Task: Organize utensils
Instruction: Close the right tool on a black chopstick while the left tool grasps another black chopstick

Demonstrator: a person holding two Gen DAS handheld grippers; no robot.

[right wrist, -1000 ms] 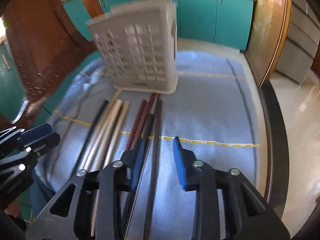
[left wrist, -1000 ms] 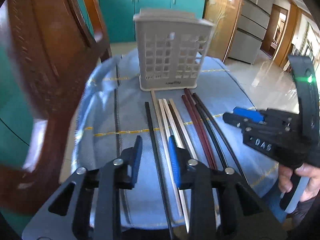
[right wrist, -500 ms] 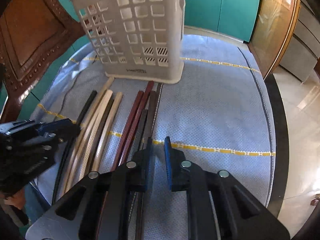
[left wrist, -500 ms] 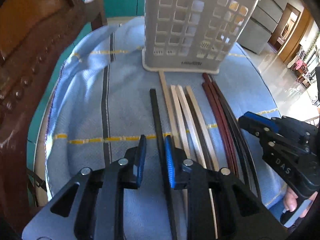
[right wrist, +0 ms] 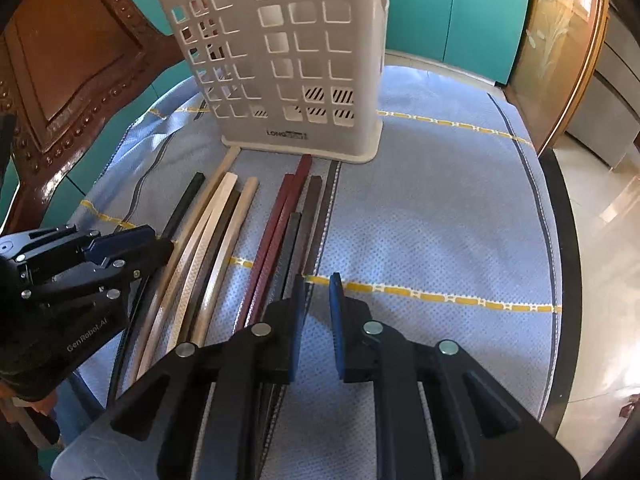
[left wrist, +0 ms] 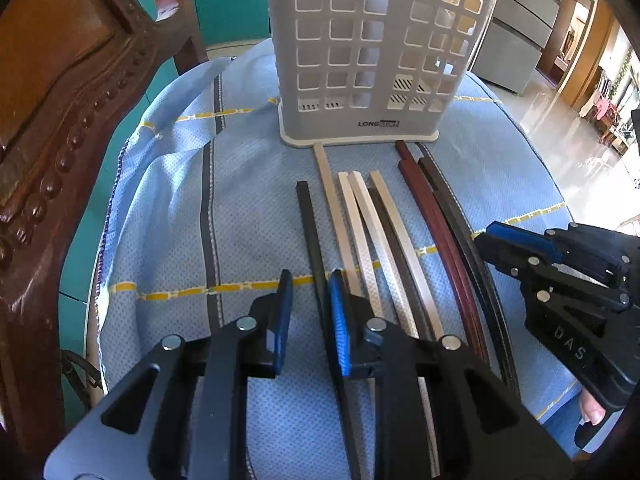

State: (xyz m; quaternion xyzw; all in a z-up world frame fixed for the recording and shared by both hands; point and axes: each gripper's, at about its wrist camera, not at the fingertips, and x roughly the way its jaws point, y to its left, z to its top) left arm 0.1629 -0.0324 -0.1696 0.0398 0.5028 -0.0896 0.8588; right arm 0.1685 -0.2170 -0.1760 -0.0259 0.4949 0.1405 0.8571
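Closer to the white slotted holder than a second ago, the left gripper has come forward and down over the row of chopsticks, and the right gripper has narrowed from a wide spread to a slim gap. Its jaws have just been closing; in the right wrist view only blue cloth shows between the blue pads, with the dark chopstick lying just under the left pad, so whether it is pinched cannot be told. The left gripper's jaws stand a little apart, and the black chopstick runs down toward the inner face of the right pad; no pad is seen pressing it. All chopsticks lie flat on the cloth-covered tabletop, tips toward the holder: the black one at the left, then the pale chopsticks, then the maroon chopsticks and dark ones at the right. The holder stands upright at the far end, one pale tip touching its base. A carved wooden chair stands at the left.
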